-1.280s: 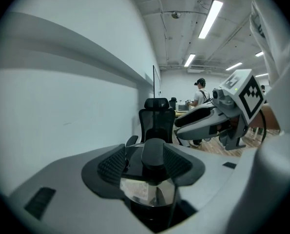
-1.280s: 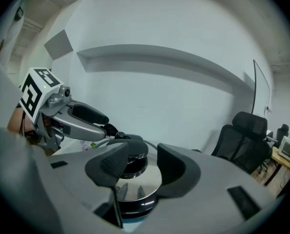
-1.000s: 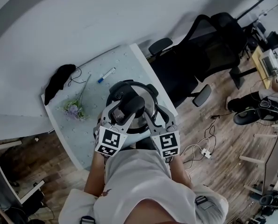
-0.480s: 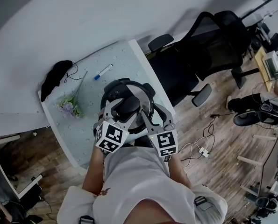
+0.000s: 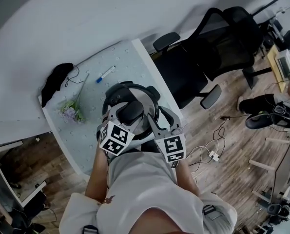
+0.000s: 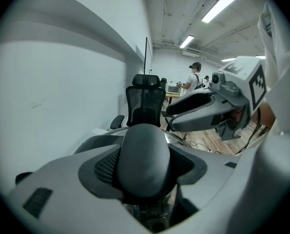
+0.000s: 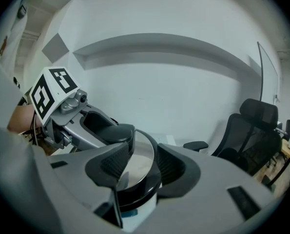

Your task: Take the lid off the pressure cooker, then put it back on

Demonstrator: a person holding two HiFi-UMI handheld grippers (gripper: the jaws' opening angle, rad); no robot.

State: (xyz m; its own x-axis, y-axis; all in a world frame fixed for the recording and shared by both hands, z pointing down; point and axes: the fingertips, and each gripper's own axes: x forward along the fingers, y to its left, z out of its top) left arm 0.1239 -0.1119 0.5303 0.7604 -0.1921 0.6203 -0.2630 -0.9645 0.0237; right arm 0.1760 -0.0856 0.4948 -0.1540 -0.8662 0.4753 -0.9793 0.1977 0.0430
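The pressure cooker (image 5: 147,104) stands on the pale table (image 5: 84,143), close to me, with its steel lid (image 7: 137,157) on it. The lid's black handle (image 6: 142,150) lies between the pads of my left gripper (image 6: 145,167) (image 5: 127,112). Those jaws are closing, with a thin gap still showing beside the handle. My right gripper (image 7: 137,172) (image 5: 160,117) is at the cooker's right side and shut on the lid's rim, which I see edge-on between its pads. The pot's body is mostly hidden by both grippers.
On the table's far side lie a marker pen (image 5: 105,74), a sprig of flowers (image 5: 70,112) and a black cloth (image 5: 57,79). Black office chairs (image 5: 203,57) stand right of the table. A wall runs along the table's far side. A person (image 6: 196,79) stands far off.
My left gripper has come down a little with the lid's handle, and its jaws stand wider around the handle than a second ago. The right gripper has barely shifted.
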